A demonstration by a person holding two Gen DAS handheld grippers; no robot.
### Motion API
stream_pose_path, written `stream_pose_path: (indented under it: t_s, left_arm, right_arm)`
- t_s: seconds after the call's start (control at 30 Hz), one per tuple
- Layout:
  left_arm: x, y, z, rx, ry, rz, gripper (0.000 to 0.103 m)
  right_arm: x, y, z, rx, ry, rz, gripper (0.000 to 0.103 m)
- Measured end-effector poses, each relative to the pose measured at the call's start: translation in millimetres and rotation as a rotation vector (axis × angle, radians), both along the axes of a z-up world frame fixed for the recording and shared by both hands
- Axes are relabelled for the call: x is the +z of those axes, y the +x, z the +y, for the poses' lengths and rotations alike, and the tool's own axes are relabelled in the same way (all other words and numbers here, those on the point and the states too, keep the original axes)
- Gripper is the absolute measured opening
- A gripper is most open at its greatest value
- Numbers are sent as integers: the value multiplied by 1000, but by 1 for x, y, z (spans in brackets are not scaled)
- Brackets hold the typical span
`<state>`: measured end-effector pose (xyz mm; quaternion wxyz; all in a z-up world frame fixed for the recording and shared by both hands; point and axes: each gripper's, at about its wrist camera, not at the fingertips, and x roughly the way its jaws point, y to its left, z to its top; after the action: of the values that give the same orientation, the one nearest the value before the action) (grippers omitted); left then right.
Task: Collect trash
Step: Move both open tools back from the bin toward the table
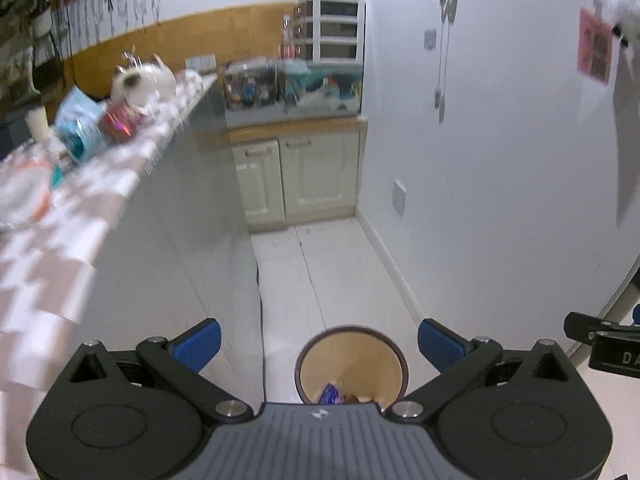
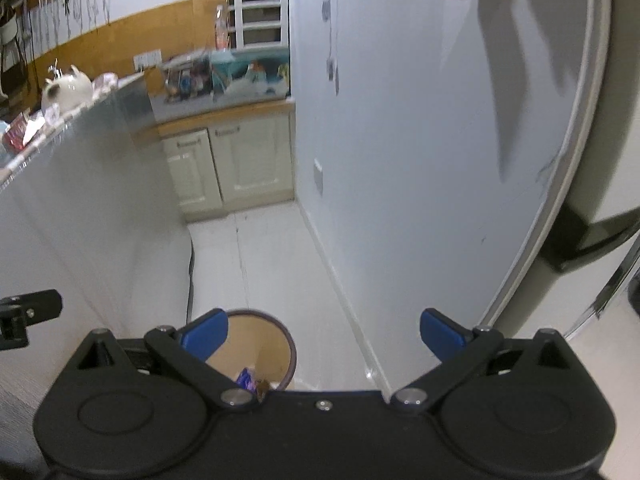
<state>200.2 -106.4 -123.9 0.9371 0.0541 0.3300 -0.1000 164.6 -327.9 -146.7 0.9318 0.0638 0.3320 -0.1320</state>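
Note:
A round trash bin with a dark rim and tan inside stands on the white floor below both grippers. A purple wrapper and some brown scraps lie in it. My left gripper hangs open right above the bin, nothing between its blue fingers. My right gripper is open too, empty, with the trash bin under its left finger and the purple wrapper showing inside. On the checkered counter at the left lie a blue packet and a red packet.
A white teapot and a plate sit on the counter. Cream cabinets with a glass tank on top close the far end. A white wall runs along the right, a fridge beside it.

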Motion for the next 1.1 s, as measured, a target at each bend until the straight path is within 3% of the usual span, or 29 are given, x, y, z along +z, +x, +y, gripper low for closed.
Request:
stream_pose_path:
  t_s: [0.3, 0.57, 1.1]
  left_arm:
    - [64, -38, 15, 17, -9, -141, 103]
    - [110, -61, 62, 63, -60, -240, 103]
    - [140, -48, 194, 271, -101, -302, 103]
  right_arm:
    - [50, -18, 17, 29, -10, -112, 103]
    - [90, -29, 46, 91, -7, -214, 103]
    - [131, 3, 136, 288, 33, -321, 103]
